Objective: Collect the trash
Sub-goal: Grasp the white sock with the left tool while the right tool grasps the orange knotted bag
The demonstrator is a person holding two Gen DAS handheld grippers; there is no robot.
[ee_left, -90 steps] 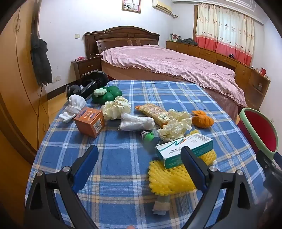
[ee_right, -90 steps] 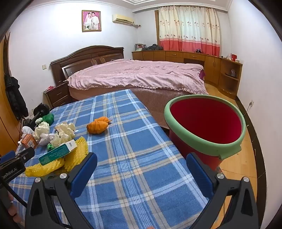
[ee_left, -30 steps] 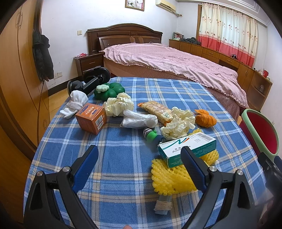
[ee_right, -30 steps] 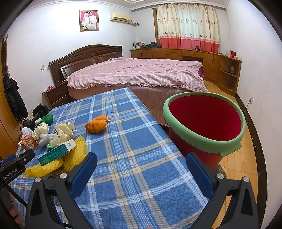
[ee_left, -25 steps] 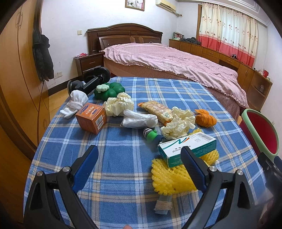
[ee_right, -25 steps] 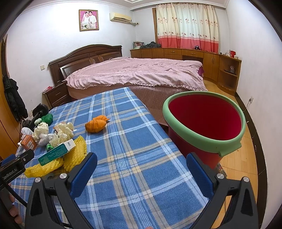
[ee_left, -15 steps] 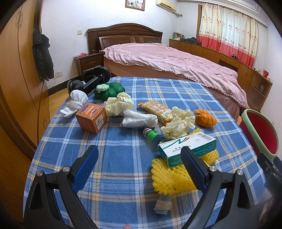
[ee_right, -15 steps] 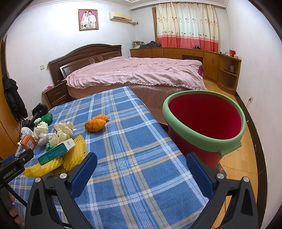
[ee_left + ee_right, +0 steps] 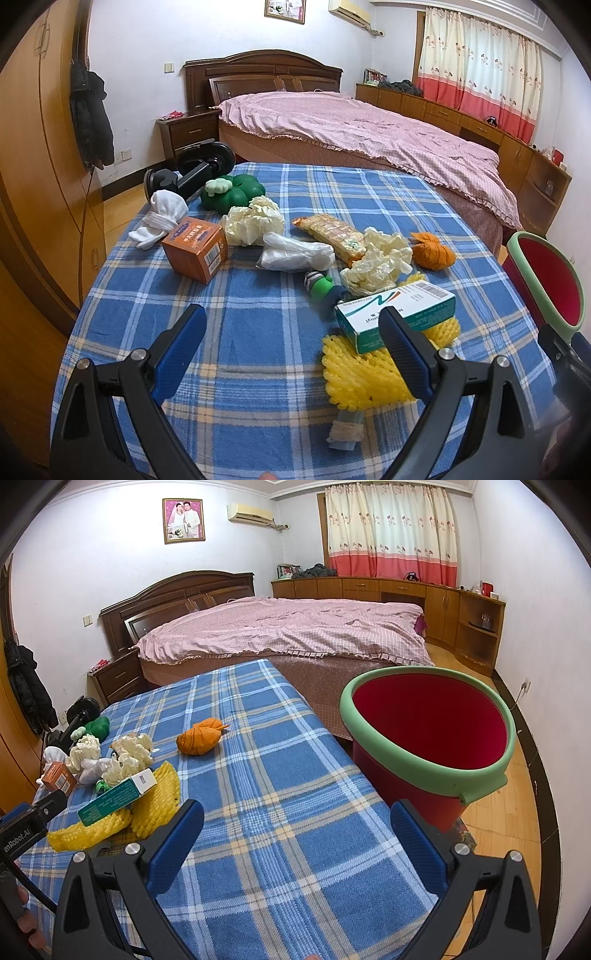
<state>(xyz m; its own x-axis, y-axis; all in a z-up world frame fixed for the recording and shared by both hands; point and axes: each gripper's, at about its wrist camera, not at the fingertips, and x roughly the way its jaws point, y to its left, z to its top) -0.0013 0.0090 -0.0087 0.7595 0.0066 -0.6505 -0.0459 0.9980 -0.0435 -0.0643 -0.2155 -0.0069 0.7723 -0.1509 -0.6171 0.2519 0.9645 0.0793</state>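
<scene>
**Trash laid out on checked tablecloth; both grippers empty**

Left wrist view, left to right. The left gripper (image 9: 291,339) is held low over the near edge of the blue checked tablecloth (image 9: 258,314), jaws spread wide, nothing between them. At centre left an orange carton (image 9: 195,249) is seen standing on the cloth. A white plastic bag (image 9: 295,254) lies at centre, long axis running left to right. At lower right a green-and-white box (image 9: 395,315) rests on yellow foam netting (image 9: 369,373), long axis rising toward the right. An orange wad (image 9: 432,254) is placed further right.

Right wrist view. The right gripper (image 9: 295,834) is held level over the cloth's right edge, jaws wide apart and empty. The red bucket (image 9: 428,746) with green rim stands upright at centre right, beside the table.
</scene>
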